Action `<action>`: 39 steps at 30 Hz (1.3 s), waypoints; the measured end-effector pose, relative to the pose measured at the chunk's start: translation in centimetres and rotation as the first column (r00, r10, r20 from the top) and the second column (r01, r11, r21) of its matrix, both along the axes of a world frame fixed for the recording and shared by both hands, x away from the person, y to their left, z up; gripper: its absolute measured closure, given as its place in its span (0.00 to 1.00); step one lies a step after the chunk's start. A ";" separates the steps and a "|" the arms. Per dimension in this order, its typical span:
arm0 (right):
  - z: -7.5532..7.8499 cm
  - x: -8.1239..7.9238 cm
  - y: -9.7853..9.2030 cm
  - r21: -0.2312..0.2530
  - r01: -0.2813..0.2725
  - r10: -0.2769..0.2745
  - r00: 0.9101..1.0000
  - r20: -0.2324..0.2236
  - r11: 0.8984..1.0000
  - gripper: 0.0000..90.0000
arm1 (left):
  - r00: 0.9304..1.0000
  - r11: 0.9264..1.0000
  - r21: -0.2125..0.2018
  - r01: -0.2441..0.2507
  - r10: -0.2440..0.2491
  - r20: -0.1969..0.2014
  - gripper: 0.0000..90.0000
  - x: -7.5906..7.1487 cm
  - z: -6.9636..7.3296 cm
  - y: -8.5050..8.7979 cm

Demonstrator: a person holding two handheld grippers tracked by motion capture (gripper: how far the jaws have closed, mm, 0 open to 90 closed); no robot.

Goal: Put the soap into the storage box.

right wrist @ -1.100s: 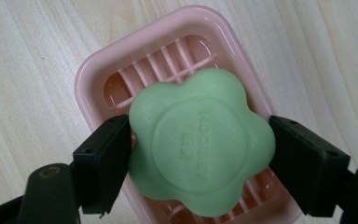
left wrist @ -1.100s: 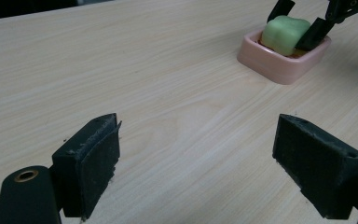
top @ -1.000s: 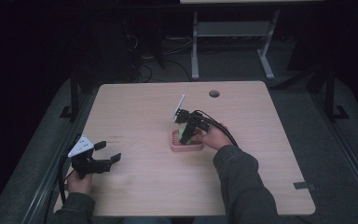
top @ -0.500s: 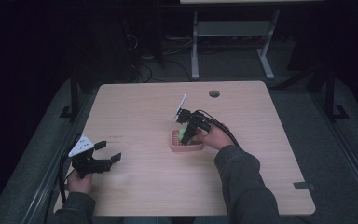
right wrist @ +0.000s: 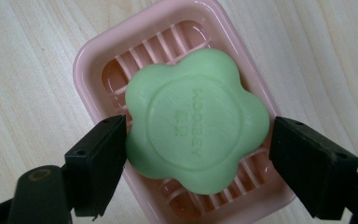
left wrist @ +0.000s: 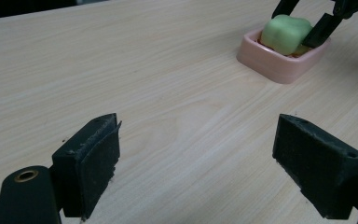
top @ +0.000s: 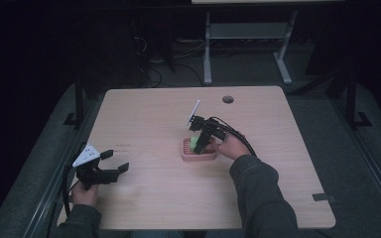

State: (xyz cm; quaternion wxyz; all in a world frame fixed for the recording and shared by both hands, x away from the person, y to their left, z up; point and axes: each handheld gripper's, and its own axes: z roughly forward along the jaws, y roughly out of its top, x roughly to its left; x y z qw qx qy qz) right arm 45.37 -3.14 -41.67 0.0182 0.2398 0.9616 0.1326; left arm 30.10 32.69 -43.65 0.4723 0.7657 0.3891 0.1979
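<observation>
Two jaws of the right tool flank the green soap — left one touching.

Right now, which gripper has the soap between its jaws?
The right gripper: its jaws flank the green flower-shaped soap in the pink soap dish; the left gripper hovers apart.

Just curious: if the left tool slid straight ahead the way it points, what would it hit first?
Probably nothing soon: the left tool faces bare table. The pink soap dish lies off to one side, though depth is unclear.
</observation>
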 end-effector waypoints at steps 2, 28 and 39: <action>0.0 -0.1 -0.1 0.003 0.003 -0.003 1.000 -0.001 1.000 0.21 | 1.000 1.000 0.001 0.002 -0.002 -0.002 0.16 0.0 0.0 0.0; 1.9 -1.4 -3.7 0.083 0.050 -0.052 0.998 0.018 0.995 0.21 | 1.000 1.000 0.008 0.009 -0.008 -0.005 0.16 0.0 -0.1 -0.1; 2.6 -2.2 -5.3 0.071 0.063 -0.065 0.997 0.030 0.995 0.21 | 1.000 1.000 0.013 0.008 -0.008 -0.007 0.16 0.0 -0.1 -0.1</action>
